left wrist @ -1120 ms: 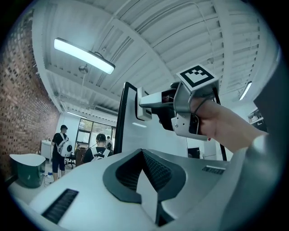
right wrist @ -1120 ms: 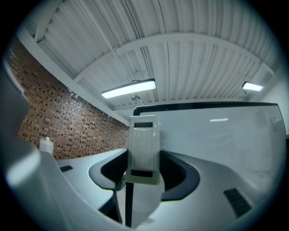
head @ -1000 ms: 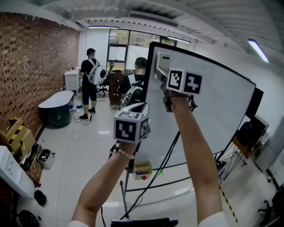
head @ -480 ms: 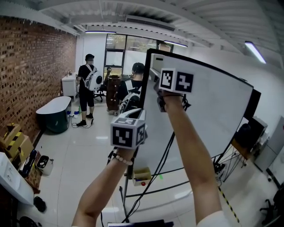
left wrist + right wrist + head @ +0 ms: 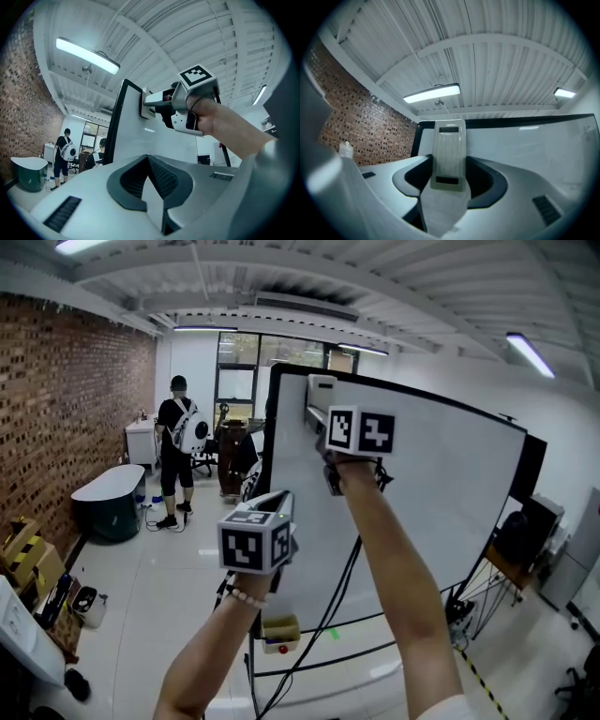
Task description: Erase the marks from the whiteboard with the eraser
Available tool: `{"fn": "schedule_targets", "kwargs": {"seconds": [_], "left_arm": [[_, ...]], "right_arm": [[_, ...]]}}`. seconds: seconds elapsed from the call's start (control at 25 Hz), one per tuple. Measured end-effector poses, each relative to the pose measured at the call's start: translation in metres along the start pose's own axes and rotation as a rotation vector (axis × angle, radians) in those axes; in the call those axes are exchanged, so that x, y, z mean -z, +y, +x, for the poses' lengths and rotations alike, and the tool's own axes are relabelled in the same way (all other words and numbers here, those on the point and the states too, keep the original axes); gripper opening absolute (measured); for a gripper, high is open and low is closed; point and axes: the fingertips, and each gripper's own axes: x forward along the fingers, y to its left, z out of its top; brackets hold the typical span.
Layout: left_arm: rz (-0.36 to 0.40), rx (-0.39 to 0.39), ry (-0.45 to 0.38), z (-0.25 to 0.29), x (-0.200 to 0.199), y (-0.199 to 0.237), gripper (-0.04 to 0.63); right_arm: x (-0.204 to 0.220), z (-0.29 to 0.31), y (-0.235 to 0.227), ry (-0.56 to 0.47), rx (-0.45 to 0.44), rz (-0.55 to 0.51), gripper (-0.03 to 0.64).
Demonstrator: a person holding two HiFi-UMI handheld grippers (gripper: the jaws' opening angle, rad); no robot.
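Right gripper (image 5: 323,416) is raised to the top-left corner of the whiteboard (image 5: 431,502). Its jaws are pinching the eraser (image 5: 449,154) by its two long sides. The eraser is pale grey and stands upright between the jaws, its top end sticking out past the tips. In the left gripper view it sits flat against the board face, just inside the black frame at the upper left edge. Can't make out any marks on the board from these views.

Left gripper (image 5: 274,502) is held lower, below and left of the right one, in front of the board's left edge. Its jaws are pressed together with nothing between them. Can't tell if it touches the board.

Background: brick wall (image 5: 66,409) on the left, a person with a backpack (image 5: 176,442) standing well behind the board.
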Motion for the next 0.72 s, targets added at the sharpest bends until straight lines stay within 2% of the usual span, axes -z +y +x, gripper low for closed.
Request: {"fn": "schedule_targets", "kwargs": {"seconds": [0.28, 0.52, 0.72], "left_arm": [[-0.046, -0.018, -0.028, 0.037, 0.009, -0.045, -0.011], [-0.07, -0.041, -0.044, 0.088, 0.016, -0.107, -0.012], [-0.094, -0.044, -0.048, 0.124, 0.028, -0.147, -0.011]], "right_arm": [[0.007, -0.011, -0.051, 0.002, -0.048, 0.011, 0.249], [0.011, -0.032, -0.123, -0.003, -0.083, 0.008, 0.25], [0.013, -0.045, -0.181, 0.003, -0.072, -0.013, 0.25]]}}
